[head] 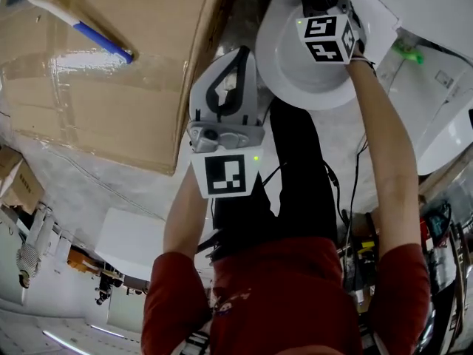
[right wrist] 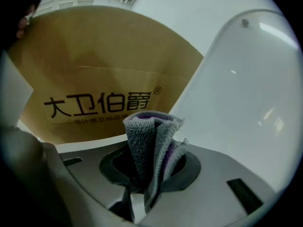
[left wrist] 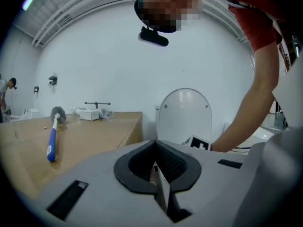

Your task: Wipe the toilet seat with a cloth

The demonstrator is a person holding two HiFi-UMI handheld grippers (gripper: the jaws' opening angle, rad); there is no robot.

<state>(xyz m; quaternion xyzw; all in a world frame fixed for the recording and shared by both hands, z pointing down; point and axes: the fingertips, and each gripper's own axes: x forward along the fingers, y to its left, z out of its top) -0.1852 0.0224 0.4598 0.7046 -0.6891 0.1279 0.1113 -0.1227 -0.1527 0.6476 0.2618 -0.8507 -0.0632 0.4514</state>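
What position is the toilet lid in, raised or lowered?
Raised: in the left gripper view the toilet lid stands upright, its two bumpers facing the camera.

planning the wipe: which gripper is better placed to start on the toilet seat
Right, probably. The right gripper is shut on the cloth and sits over the toilet; the left gripper is shut, empty, and off to the side.

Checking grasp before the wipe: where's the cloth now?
Right gripper view: the cloth is bunched between the jaws of the right gripper, with the raised toilet lid to its right and a cardboard box behind on the left.
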